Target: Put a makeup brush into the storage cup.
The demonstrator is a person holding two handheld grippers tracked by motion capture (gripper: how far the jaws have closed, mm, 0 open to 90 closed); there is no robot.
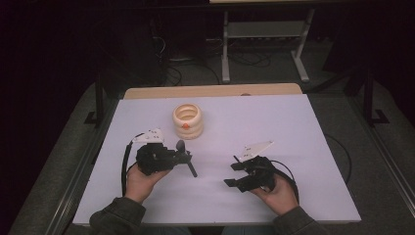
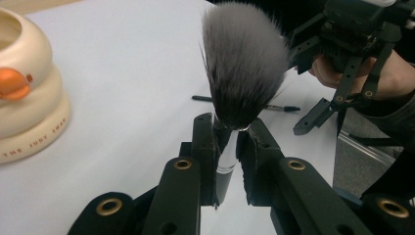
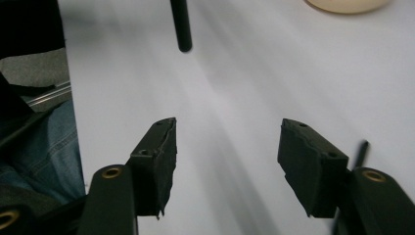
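I've got the makeup brush (image 2: 243, 68) clamped in my left gripper (image 2: 230, 147), jaws pinched on the silver collar just under the bristles; the grey-tipped head fans out beyond the pads and the dark handle runs back down between the jaws and out below them; in the high view that handle sticks out of the left gripper (image 1: 182, 155) slanting down toward my right side, its free end well short of the right gripper (image 1: 238, 173). My right gripper (image 3: 226, 147) stands apart with nothing between the pads, bare white table (image 3: 274, 73) under them; ahead of those jaws and a bit off to their left I can see the blunt end of the brush handle hanging in at the top. So the brush lies along a line from left jaws to right, bristle end nearest the cream ringed holder (image 1: 188, 120); that holder sits just beyond the left gripper, well apart from the right one. My read: the left hand is the nearer one for any drop into the holder, and the brush's long axis must tip upright over the opening first; a thin black pen (image 2: 247, 103) lies on the table beyond the bristles, out of play.
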